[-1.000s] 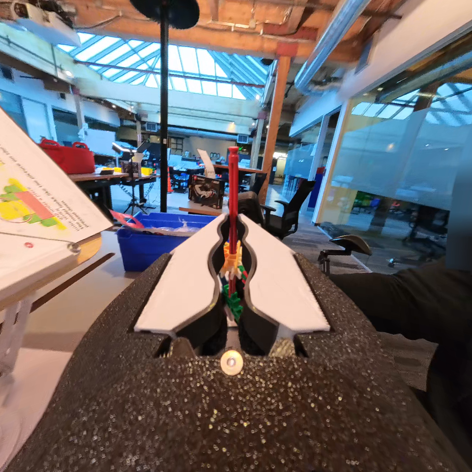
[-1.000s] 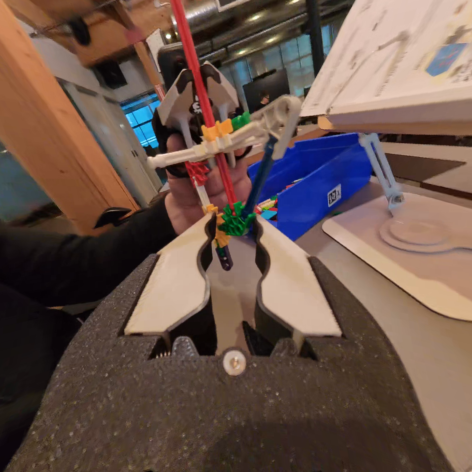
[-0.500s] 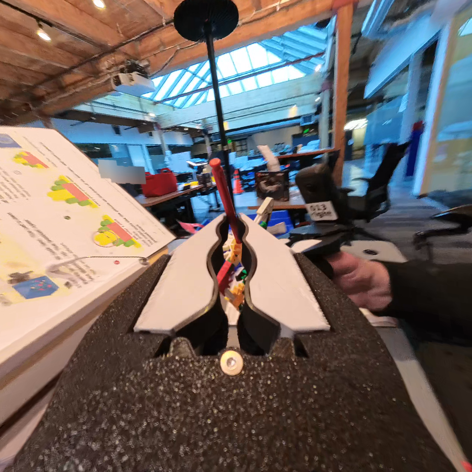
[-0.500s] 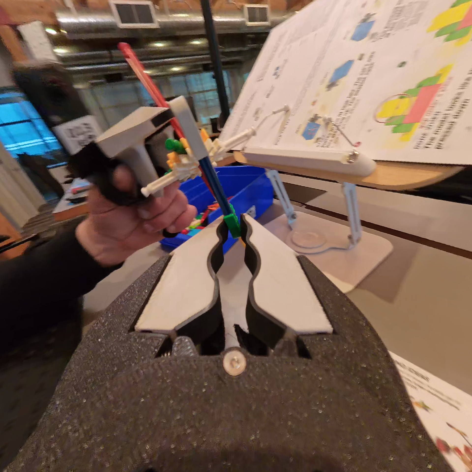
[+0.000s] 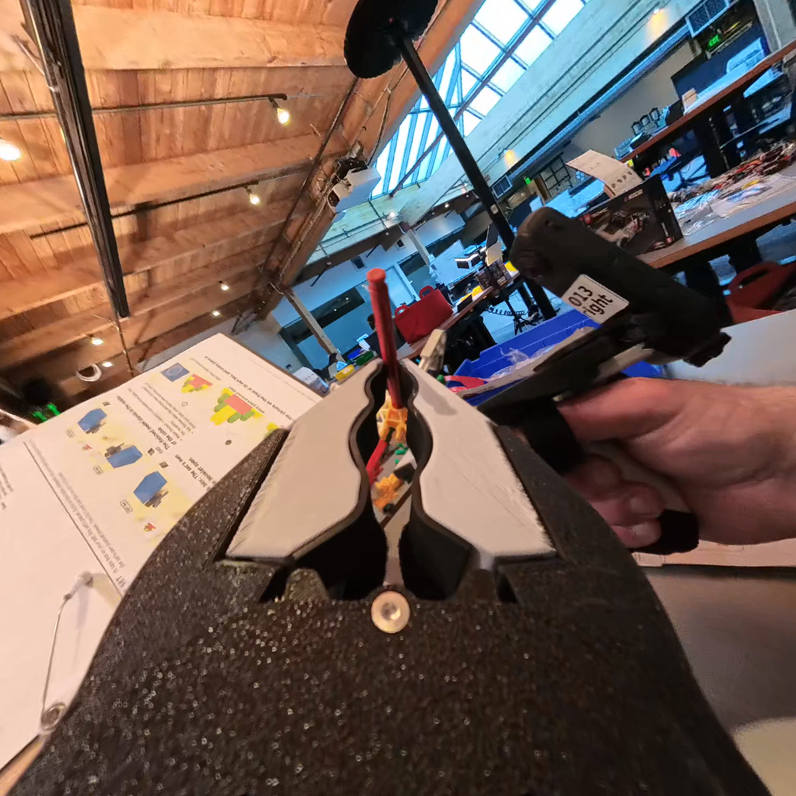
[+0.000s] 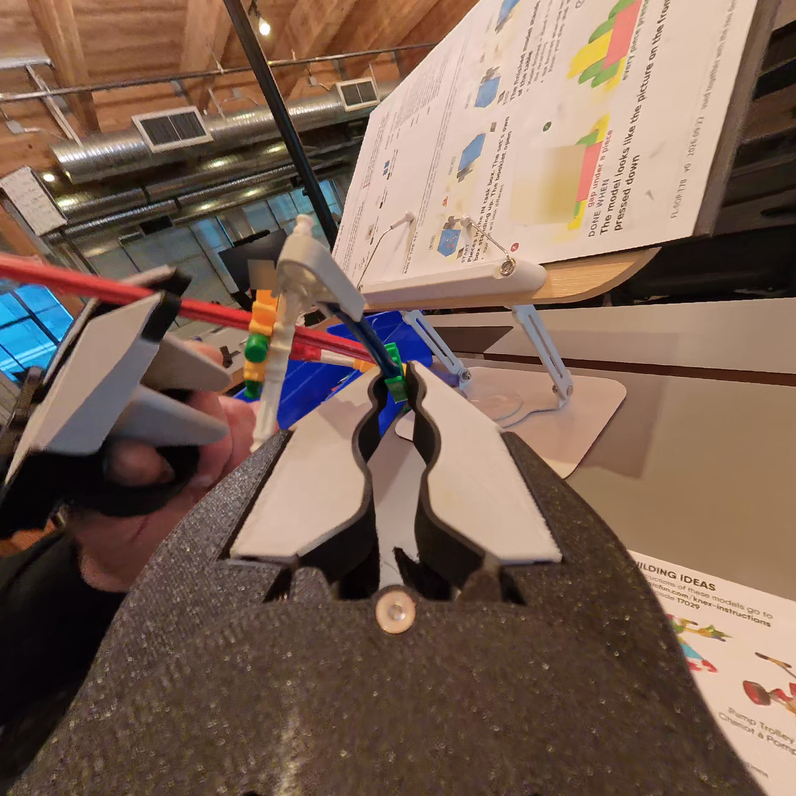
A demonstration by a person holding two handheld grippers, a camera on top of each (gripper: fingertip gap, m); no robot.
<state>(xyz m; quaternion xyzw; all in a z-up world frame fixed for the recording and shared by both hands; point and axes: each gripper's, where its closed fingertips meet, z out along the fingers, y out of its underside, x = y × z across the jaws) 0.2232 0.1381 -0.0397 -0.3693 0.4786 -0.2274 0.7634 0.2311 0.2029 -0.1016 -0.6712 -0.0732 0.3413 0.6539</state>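
A workshop hall with timber ceiling, skylights and ducting is recorded above a grey table (image 6: pixel 672 452).

The left gripper (image 5: pixel 391 379) is pressed together on a long red rod (image 5: pixel 383 327) of a rod-and-connector toy model (image 6: pixel 275 327). The right gripper (image 6: pixel 396 379) is pinched on a green connector (image 6: pixel 394 370) at the model's far end, a blue rod (image 6: pixel 362 331) rising from it toward 11 o'clock. The model is thus held off the table between both grippers.

A blue parts bin (image 6: pixel 310 387) is noted at 11 o'clock, an instruction sheet (image 6: pixel 538 129) on a tilted stand (image 6: pixel 555 379) at 1 o'clock, and a printed booklet (image 6: pixel 732 637) at 4 o'clock.
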